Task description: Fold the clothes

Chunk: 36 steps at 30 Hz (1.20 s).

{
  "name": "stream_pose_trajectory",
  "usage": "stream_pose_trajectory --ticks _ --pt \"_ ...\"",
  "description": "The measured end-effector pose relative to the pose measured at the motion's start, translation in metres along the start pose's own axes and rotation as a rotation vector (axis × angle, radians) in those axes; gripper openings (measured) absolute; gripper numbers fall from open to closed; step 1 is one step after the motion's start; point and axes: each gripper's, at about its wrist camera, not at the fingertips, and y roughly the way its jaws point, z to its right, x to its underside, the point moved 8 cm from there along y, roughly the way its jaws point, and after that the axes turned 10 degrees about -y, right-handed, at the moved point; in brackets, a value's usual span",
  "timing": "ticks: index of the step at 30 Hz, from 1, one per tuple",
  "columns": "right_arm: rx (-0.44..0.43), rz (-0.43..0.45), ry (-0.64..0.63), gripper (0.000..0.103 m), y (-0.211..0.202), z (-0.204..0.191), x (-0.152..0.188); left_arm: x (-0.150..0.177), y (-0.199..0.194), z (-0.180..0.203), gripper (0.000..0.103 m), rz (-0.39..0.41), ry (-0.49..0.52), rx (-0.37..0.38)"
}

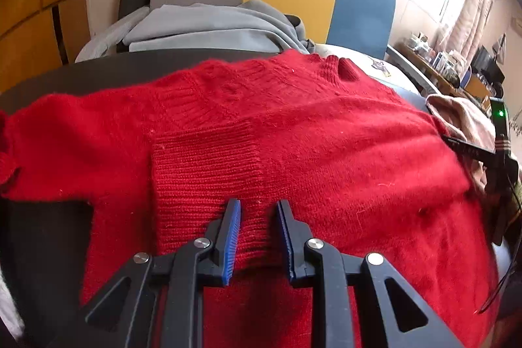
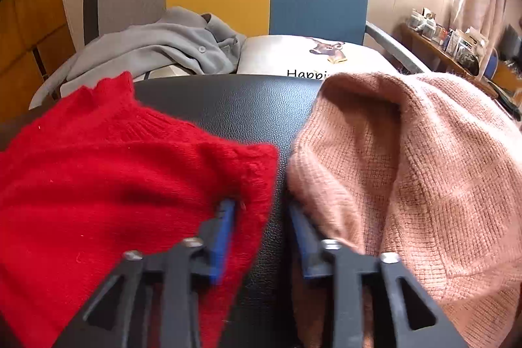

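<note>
The fuzzy red knit sweater (image 1: pixel 261 136) lies spread on the black leather surface (image 2: pixel 228 100), one ribbed part doubled onto its body. Over it, the left gripper (image 1: pixel 257 211) hovers part-open and empty. At the sweater's right edge, the right gripper (image 2: pixel 261 217) gapes, gripping nothing; a pinch there seems next.

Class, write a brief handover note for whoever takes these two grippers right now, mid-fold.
Left gripper: open, over the red sweater's ribbed hem, gripping nothing.
Right gripper: open, at the red sweater's right edge, beside the pink knit sweater.
Red sweater lies on the black table, partly folded.
Left: finish the red fold; pink sweater is unfolded; grey garment lies on the chair.
</note>
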Motion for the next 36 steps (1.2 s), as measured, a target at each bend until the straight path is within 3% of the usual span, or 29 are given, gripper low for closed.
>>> stream_pose_trajectory --ticks 3,5,8,11,13,15,19,23,27,31,33,36 --pt "-0.046 0.026 0.061 0.054 -0.018 0.005 -0.007 -0.005 -0.004 0.01 0.023 -0.031 -0.042 -0.001" --pt "-0.087 0.117 0.069 0.056 -0.044 -0.005 -0.019 -0.017 -0.006 0.017 0.023 -0.006 -0.057 0.028" --pt "-0.23 0.148 0.001 0.065 -0.067 -0.046 -0.021 -0.025 -0.005 0.033 0.025 0.01 0.007 0.052" --pt "-0.309 0.106 -0.113 0.07 -0.066 -0.088 -0.002 -0.015 0.019 0.025 0.024 -0.057 0.013 -0.027" --pt "-0.292 0.041 -0.192 0.079 -0.051 -0.105 0.024 -0.008 0.017 0.017 0.025 -0.019 -0.022 0.02" --pt "-0.278 0.042 -0.211 0.083 -0.045 -0.107 0.035 -0.005 0.012 0.011 0.025 0.009 -0.061 0.061" --pt "-0.333 0.028 -0.205 0.092 -0.042 -0.107 0.037 -0.013 0.006 0.008 0.024 -0.033 -0.127 0.125" --pt "-0.421 0.062 -0.198 0.091 -0.051 -0.111 0.008 -0.05 -0.006 0.016 0.028 -0.009 -0.096 0.173" --pt "-0.513 0.137 -0.124 0.092 -0.049 -0.113 -0.054 -0.101 0.008 0.04 0.035 0.0 0.011 0.19" --pt "-0.501 0.103 -0.145 0.092 -0.008 -0.123 -0.105 -0.134 0.044 0.06 0.041 -0.033 0.128 0.157" --pt "-0.487 0.079 -0.177 0.086 0.015 -0.13 -0.125 -0.149 0.068 0.065 0.046 -0.057 0.142 0.155" --pt "-0.465 0.049 -0.21 0.065 0.04 -0.137 -0.132 -0.161 0.099 0.072 0.049 -0.097 0.163 0.147"
